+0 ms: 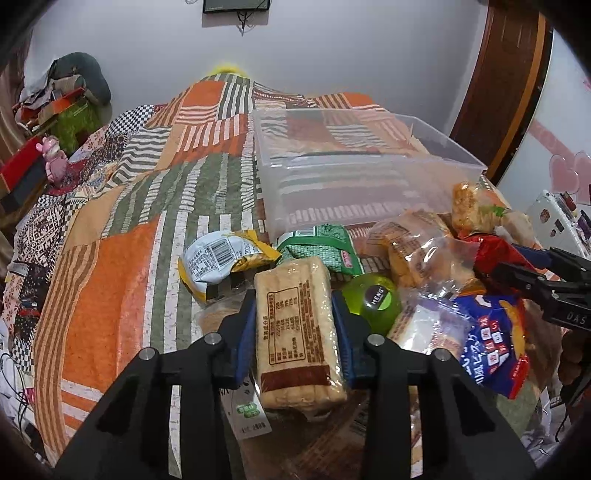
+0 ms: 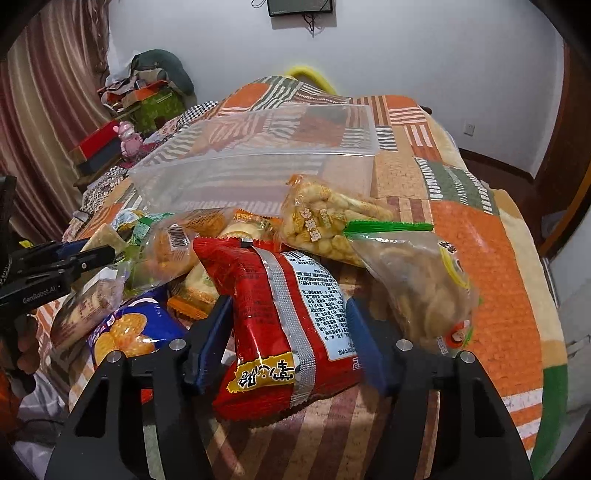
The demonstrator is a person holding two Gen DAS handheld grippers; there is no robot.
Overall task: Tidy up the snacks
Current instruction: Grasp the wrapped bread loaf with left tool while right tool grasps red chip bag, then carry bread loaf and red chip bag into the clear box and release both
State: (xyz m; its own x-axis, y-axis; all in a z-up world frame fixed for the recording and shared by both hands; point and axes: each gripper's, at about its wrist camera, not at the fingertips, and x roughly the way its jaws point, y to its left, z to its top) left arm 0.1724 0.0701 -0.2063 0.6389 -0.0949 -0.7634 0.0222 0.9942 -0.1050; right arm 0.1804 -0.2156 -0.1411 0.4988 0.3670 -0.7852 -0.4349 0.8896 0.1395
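Clear smooth plastic bin [image 1: 369, 173] beyond the pads; glossy red foil packet [image 2: 288, 314] between them; matt woven patchwork cloth [image 1: 122, 258] beneath.

**What the pile and the frame edges keep out of sight**

The blue cracker bag [image 2: 125, 332] lies half buried under other packets. A round pale packet [image 2: 240, 230] shows only a sliver behind the red bag [image 2: 284, 314]. The wall screen [image 1: 236, 4] is cut off by the top edge. The heap on the far shelf [image 1: 62, 88] is too small to sort out.
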